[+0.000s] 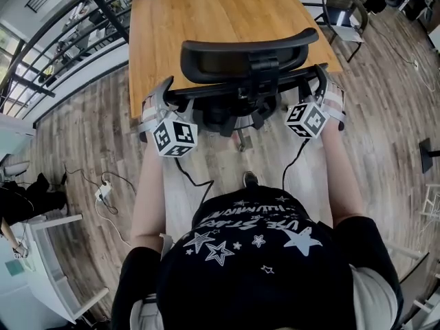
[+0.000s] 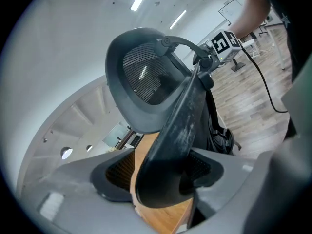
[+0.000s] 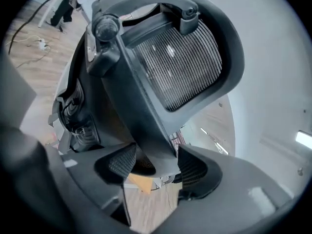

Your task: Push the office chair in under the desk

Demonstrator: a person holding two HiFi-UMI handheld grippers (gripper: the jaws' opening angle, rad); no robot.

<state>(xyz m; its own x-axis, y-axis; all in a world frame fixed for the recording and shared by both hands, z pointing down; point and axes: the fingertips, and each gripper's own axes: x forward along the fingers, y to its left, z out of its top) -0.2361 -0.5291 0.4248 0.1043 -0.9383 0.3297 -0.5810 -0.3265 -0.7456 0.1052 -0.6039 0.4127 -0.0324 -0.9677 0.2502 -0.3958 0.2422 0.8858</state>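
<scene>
Standing behind: the office chair [image 1: 240, 81] is at the counter's [image 1: 206, 12] near edge, its headrest [image 1: 244, 57] already overlapping the wood.

The left gripper [image 2: 158, 172] has its fingers wide. They straddle the left back strut [image 2: 180, 121] with a gap on one side, so nothing is clamped. On the right gripper [image 3: 158, 165] the fingers are partly closed and, as far as I can tell, pinching the right back strut [image 3: 136, 111].

Risks: with one side loose, a push could land unevenly and swivel the chair, or the loose fingers could slide off. The backrest may butt the counter edge, and little travel looks left.

Room: the floor [image 1: 385, 115] is open left and right. A second chair [image 1: 344, 9] at the far right corner stands well apart. Cables [image 1: 103, 191] lie near left.
</scene>
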